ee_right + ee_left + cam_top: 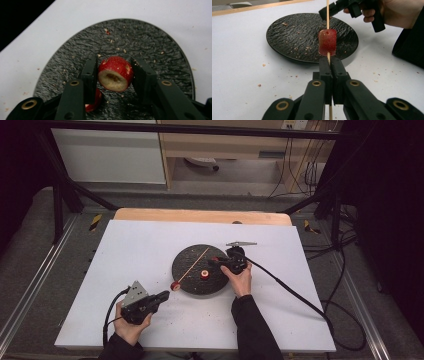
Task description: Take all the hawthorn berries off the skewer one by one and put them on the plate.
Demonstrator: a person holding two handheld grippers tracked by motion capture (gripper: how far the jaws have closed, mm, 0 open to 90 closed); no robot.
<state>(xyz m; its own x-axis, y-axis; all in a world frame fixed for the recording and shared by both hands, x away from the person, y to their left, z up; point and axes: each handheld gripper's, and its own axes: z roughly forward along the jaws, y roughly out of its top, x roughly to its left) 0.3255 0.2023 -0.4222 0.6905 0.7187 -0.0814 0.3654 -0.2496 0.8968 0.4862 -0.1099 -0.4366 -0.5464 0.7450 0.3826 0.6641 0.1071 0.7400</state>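
My left gripper (161,297) (331,60) is shut on a thin wooden skewer (192,265) (327,15) near its lower end. A red fruit piece (175,285) (327,42) is threaded on the skewer just past the jaws. The skewer slants up over a black textured plate (190,257) (294,32) (150,45). My right gripper (215,262) (115,73) hangs over the plate, shut on a second red fruit piece (115,75) whose hollow cut end faces the camera. A third red piece (205,274) (94,101) lies on the plate below it.
The plate sits on a white board (125,250) over a wooden table (200,215). Crumbs are scattered on the plate and the board. Each gripper trails a black cable (295,292). A small grey clip-like thing (241,243) lies behind the plate.
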